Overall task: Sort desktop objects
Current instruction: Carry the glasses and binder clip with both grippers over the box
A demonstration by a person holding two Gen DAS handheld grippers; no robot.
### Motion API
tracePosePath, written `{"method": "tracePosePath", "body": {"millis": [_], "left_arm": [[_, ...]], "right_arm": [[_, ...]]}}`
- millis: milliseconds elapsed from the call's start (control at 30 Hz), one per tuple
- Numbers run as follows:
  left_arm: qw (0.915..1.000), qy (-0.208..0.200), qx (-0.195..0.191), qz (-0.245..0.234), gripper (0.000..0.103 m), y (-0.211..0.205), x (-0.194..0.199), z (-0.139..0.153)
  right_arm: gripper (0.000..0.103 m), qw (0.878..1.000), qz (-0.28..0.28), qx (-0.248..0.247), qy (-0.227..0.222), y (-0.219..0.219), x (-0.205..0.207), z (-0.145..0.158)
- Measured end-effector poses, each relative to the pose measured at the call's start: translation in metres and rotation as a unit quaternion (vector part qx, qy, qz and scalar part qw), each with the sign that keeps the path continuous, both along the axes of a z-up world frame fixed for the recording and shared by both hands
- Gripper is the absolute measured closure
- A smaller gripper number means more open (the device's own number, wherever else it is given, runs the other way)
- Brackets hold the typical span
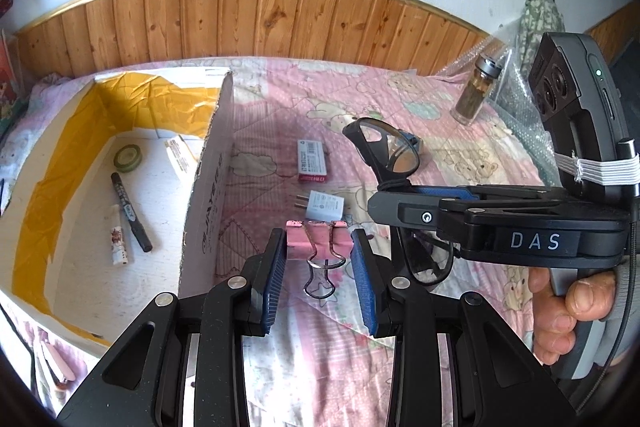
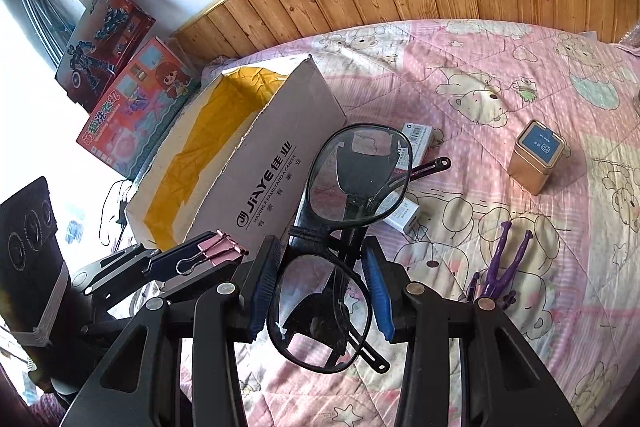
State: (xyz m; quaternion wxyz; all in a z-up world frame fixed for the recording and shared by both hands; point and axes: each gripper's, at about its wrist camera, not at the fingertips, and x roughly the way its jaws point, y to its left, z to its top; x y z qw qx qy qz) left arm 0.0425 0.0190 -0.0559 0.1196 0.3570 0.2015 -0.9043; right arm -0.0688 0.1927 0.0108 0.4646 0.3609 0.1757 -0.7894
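While the left gripper (image 1: 319,259) clamps its jaws on a pink binder clip (image 1: 318,241), the right gripper (image 2: 320,287) grips black-framed glasses (image 2: 344,219) beside the cardboard box (image 2: 256,163).

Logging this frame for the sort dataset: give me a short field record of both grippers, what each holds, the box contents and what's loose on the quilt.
left gripper: shut on pink binder clip
right gripper: shut on black-framed glasses
cardboard box: open-topped, lined with yellow tape
in box: green tape roll, black marker, small patterned tube
on quilt: white charger plug, red-and-white small box, gold tin, purple figure, glass jar
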Motion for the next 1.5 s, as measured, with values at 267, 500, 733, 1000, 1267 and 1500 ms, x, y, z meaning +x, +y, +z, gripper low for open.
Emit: {"method": "tracePosePath", "body": {"millis": [267, 500, 733, 1000, 1267, 1500], "left_arm": [[0.9997, 0.02, 0.003, 0.011, 0.069, -0.006, 0.012, 0.016], [0.999, 0.036, 0.006, 0.025, 0.069, -0.014, 0.026, 0.028], [0.9975, 0.052, 0.012, 0.047, 0.069, -0.032, 0.045, 0.044], [0.9944, 0.071, 0.02, 0.077, 0.069, -0.058, 0.068, 0.056], [0.9909, 0.083, 0.035, 0.101, 0.069, -0.086, 0.087, 0.055], [0.9879, 0.081, 0.051, 0.122, 0.069, -0.114, 0.099, 0.045]], "right_arm": [[0.059, 1.0, 0.015, -0.006, 0.025, -0.008, 0.017, 0.008], [0.059, 0.998, 0.037, -0.014, 0.049, -0.02, 0.035, 0.013], [0.059, 0.996, 0.055, -0.023, 0.061, -0.032, 0.051, 0.017], [0.059, 0.994, 0.071, -0.031, 0.074, -0.05, 0.07, 0.017], [0.059, 0.992, 0.082, -0.037, 0.092, -0.065, 0.084, 0.018], [0.059, 0.99, 0.092, -0.036, 0.101, -0.085, 0.09, 0.015]]}}
